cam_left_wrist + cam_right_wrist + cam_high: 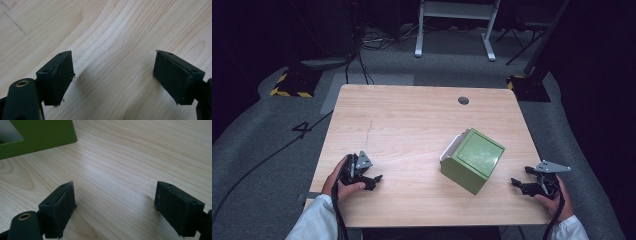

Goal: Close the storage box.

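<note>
Nearest the person, the left gripper (373, 180) is held low over bare wood at the table's (412, 115) near left, jaws spread wide and empty. The right gripper (521, 184) is held at the near right edge, equally wide and empty; a careless pull outward could carry it off the tabletop. Between them but nearer the right, the green box (473, 160) stands skewed, a pale part at its far-left side, possibly an open drawer. A one-sided push could spin it. Beyond it, much open wood is left up to the cable hole (463, 100).
</note>
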Motion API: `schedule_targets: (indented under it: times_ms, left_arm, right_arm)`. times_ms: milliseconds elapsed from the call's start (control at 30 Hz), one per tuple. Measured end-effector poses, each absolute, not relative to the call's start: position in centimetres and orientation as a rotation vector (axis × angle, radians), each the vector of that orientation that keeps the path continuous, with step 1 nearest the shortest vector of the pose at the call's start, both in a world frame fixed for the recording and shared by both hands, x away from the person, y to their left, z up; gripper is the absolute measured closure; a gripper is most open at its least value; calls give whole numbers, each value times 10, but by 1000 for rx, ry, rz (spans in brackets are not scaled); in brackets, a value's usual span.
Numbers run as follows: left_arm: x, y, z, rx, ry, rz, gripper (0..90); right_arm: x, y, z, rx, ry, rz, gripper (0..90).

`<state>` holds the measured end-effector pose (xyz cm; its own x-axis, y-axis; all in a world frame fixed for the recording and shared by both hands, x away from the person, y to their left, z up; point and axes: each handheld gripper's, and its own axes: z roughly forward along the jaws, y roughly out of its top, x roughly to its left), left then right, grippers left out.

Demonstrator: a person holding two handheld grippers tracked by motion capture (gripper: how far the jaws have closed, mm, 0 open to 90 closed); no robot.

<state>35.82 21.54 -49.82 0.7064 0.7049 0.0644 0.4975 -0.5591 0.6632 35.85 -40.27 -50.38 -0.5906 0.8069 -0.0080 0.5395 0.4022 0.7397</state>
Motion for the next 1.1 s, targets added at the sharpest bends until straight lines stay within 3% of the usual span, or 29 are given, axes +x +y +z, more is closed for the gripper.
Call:
schedule_targets:
  times_ms: [133,1100]
  left_arm:
    - [356,226,-504,2202,975,371,167]
    - [352,225,-504,2188,1016,394,164]
  right_arm:
    - [359,-403,-504,1161,2299,1011,168]
    - [360,-402,-504,1153,2305,1014,167]
